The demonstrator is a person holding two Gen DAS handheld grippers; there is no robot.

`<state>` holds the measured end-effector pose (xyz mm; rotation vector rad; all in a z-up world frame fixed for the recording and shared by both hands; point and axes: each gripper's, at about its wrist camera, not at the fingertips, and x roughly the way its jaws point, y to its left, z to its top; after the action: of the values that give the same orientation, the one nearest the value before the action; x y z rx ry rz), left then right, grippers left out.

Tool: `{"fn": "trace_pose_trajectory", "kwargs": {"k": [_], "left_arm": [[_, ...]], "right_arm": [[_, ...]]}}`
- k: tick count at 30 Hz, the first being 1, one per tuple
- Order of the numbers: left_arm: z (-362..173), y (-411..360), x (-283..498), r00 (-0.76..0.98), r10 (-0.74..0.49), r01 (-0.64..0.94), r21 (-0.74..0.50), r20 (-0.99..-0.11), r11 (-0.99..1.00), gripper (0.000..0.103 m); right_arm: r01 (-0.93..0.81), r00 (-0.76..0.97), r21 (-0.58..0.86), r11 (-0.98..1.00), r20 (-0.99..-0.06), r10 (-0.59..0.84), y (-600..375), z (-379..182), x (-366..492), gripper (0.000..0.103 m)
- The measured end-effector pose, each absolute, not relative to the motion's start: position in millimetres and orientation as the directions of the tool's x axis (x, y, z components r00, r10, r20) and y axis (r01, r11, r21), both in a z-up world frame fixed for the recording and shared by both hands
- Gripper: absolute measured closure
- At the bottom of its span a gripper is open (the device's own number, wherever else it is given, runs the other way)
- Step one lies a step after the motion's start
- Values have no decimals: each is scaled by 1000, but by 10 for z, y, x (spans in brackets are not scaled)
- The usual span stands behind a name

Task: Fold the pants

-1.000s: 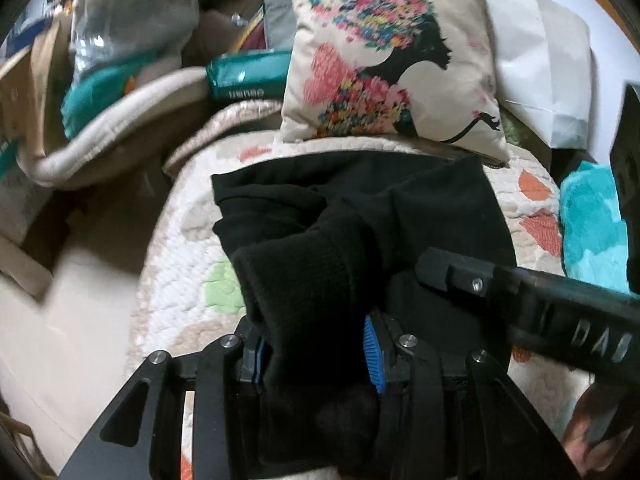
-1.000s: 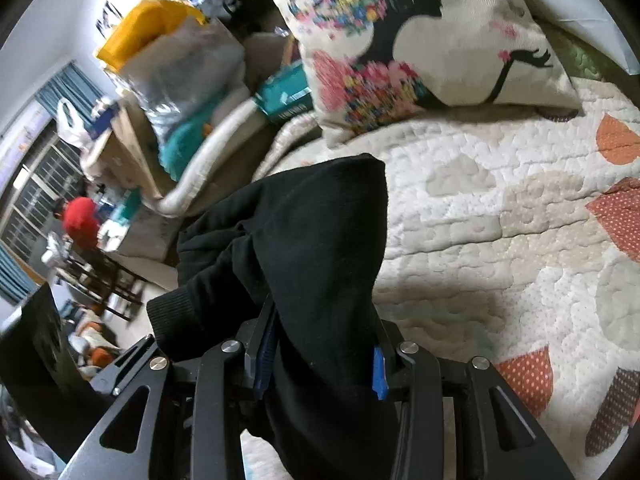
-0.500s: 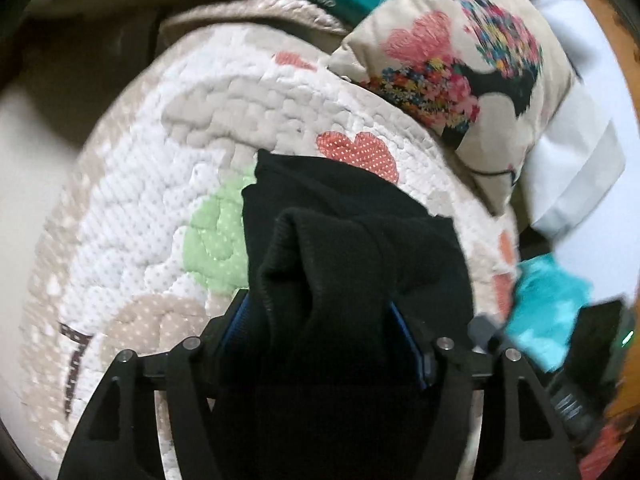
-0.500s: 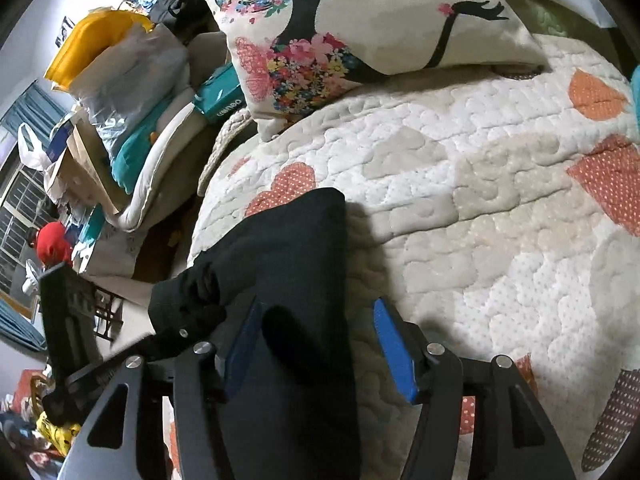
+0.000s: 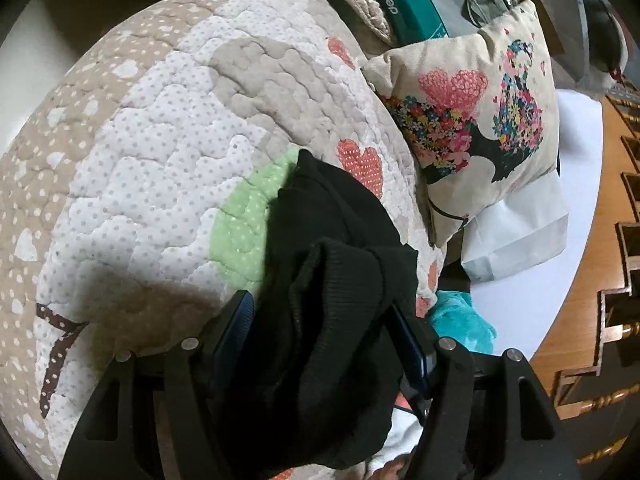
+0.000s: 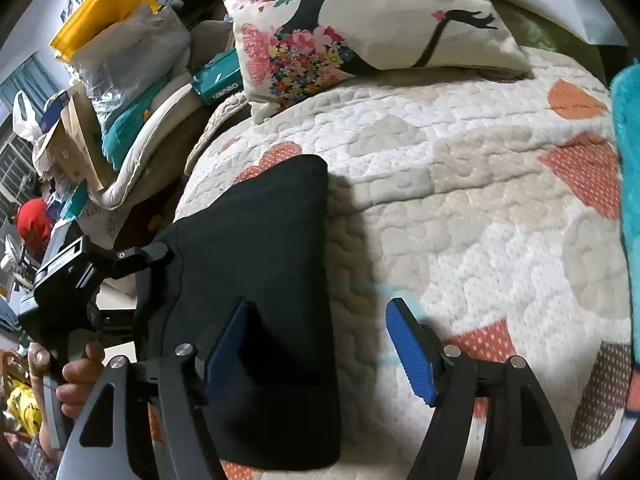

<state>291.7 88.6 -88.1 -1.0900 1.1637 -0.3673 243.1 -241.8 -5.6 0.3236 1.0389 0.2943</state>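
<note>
Both grippers have just been opening. The right gripper (image 6: 320, 340) stands apart, the folded black pants (image 6: 256, 280) lying loose between its pads. The left gripper (image 5: 320, 340) straddles their bunched end; grip unclear. The pants rest on a quilt (image 6: 460, 200) near a pillow (image 6: 380, 20).

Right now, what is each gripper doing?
Left gripper: open, jaws just widened, black pants loose between them.
Right gripper: open, jaws just widened, pants let go.

A bed (image 6: 460, 208) under a quilted heart-patterned cover carried the folded black pants (image 6: 260, 280) near its left edge and a floral pillow (image 6: 360, 20) at its far end.
</note>
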Motion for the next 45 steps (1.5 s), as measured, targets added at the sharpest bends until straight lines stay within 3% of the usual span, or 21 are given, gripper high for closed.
{"fn": "trace_pose_trajectory", "kwargs": {"k": [7, 10, 13, 16, 20, 23, 24, 25, 27, 30, 32, 39, 45], "left_arm": [[-821, 1219, 2791, 466, -691, -345, -833, -552, 433, 36], [-716, 1365, 2655, 508, -615, -375, -797, -604, 473, 36], [-375, 1332, 2442, 551, -435, -350, -670, -712, 655, 36], [24, 1191, 2119, 625, -243, -300, -515, -742, 803, 36], [498, 865, 1402, 746, 44, -276, -248, -665, 928, 35], [666, 678, 775, 798, 200, -327, -130, -568, 936, 16], [724, 639, 544, 810, 228, -345, -125, -541, 930, 14], [778, 620, 387, 819, 240, -354, -129, -521, 926, 13], [932, 541, 87, 844, 274, -368, -126, -461, 921, 1], [1176, 351, -260, 883, 309, -356, -73, -353, 932, 0], [1291, 186, -373, 892, 311, -331, -6, -327, 944, 0], [1196, -104, -403, 874, 169, -194, -9, -455, 981, 0], [920, -198, -295, 820, 172, -180, 40, -545, 983, 0]], "right_arm": [[-94, 537, 348, 933, -771, 342, -2507, 274, 2005, 27], [-80, 551, 375, 924, -755, 354, -2546, 352, 1794, 26], [-64, 541, 390, 918, -760, 361, -2535, 362, 1567, 26], [-74, 524, 391, 918, -767, 369, -2472, 352, 1394, 26], [-103, 533, 354, 929, -769, 353, -2407, 404, 1135, 26], [-105, 548, 328, 939, -768, 330, -2389, 457, 936, 25], [-103, 549, 329, 939, -768, 330, -2392, 462, 879, 25], [-99, 548, 332, 938, -769, 330, -2399, 462, 810, 24], [-97, 553, 329, 939, -767, 326, -2404, 470, 682, 24], [-117, 575, 293, 949, -759, 305, -2365, 533, 492, 24], [-131, 594, 277, 952, -747, 299, -2323, 598, 399, 24], [-169, 689, 161, 972, -686, 233, -2212, 838, 106, 15], [-162, 710, 117, 980, -676, 198, -2188, 862, 72, 13]]}}
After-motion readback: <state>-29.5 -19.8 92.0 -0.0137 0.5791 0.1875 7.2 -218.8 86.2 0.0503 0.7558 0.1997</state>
